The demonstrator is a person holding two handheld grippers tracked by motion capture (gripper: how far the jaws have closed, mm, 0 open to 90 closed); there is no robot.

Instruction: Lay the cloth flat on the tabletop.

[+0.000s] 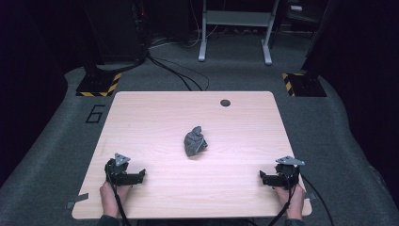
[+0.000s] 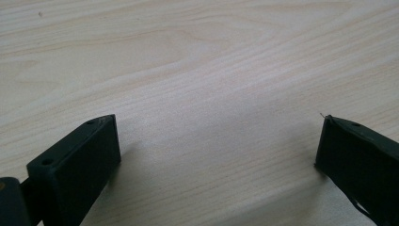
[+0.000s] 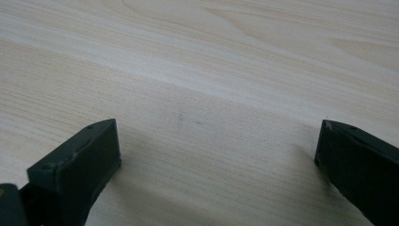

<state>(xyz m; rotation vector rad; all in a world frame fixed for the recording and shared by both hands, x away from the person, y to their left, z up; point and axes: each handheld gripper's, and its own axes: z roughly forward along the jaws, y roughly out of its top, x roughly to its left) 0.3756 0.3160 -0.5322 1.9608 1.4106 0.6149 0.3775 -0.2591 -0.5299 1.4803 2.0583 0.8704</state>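
Two grippers rest low on the table [image 1: 141,117], one near each front corner, both with jaws spread wide and nothing between them. The left gripper [image 1: 141,175] and right gripper [image 1: 262,177] point inward, toward each other. Between them and farther back, near the table's middle, lies a crumpled grey cloth [image 1: 195,141], well apart from both. Its long axis runs roughly front to back, its narrower end pointing away from the person.
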